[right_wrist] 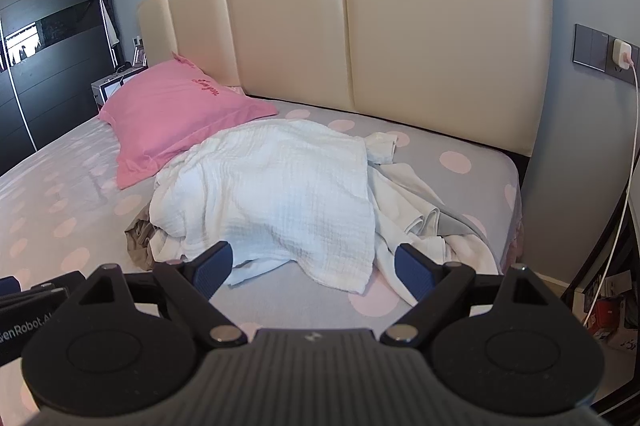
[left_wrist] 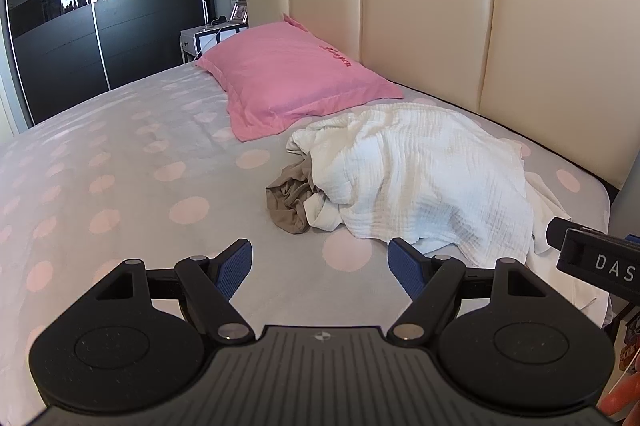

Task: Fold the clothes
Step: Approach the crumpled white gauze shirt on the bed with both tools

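On the bed (left_wrist: 120,153), near the headboard (left_wrist: 420,17) end and toward its right edge, lies a loose heap of clothes. Uppermost is a white crinkled cloth (left_wrist: 420,173), spread wide and rumpled; it covers most of the heap. A tan garment (left_wrist: 286,201) pokes out from under the white cloth's near left side, bunched on the sheet. Smoother white pieces (right_wrist: 404,201) trail out on the right side of the heap, reaching toward the bed's right edge, with a grey fold among them. How many separate garments the heap holds cannot be told.

A pink pillow (left_wrist: 288,81) sits by the headboard, just left of the heap, its near corner touching or slightly under the white cloth in the right wrist view. The sheet is grey with pale pink dots.

The left gripper (left_wrist: 320,266) hovers above bare sheet at the near side of the bed, its blue-padded fingers (left_wrist: 236,268) spread wide with nothing between them. The right gripper (right_wrist: 312,266) is likewise wide apart and holds nothing; the near hem of the white cloth shows between its fingers, but whether it touches the cloth cannot be told. Both grippers sit side by side, each catching the other at the edge of its view.

A dark wardrobe (left_wrist: 100,5) stands beyond the far left side of the bed.
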Motion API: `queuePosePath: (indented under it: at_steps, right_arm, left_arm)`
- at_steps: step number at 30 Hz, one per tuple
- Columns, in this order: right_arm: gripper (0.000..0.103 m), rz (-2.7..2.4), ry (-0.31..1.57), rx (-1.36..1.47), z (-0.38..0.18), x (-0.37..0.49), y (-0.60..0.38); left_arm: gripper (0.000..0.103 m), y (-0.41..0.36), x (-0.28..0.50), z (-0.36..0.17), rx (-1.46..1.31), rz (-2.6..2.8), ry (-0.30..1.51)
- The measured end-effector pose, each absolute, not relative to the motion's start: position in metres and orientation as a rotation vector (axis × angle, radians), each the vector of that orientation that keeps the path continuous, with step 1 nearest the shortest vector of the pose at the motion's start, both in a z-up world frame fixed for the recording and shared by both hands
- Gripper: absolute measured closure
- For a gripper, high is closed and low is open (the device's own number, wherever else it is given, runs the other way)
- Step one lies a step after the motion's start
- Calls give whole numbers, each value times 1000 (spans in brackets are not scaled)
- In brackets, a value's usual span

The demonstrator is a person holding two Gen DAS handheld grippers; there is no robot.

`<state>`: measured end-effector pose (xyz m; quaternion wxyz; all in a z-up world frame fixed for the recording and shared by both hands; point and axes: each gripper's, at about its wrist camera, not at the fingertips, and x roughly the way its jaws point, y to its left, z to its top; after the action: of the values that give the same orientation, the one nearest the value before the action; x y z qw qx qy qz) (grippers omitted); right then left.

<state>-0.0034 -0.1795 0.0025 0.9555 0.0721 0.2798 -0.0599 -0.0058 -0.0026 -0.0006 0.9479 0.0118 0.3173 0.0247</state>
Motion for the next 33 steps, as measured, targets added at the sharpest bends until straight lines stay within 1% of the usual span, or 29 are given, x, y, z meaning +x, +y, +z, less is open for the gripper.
queuePosePath:
  at_steps: [33]
  right_arm:
    - [13, -94, 573, 144, 0, 2, -180]
  left_arm:
    - [29, 2, -5, -4, 13, 84, 651]
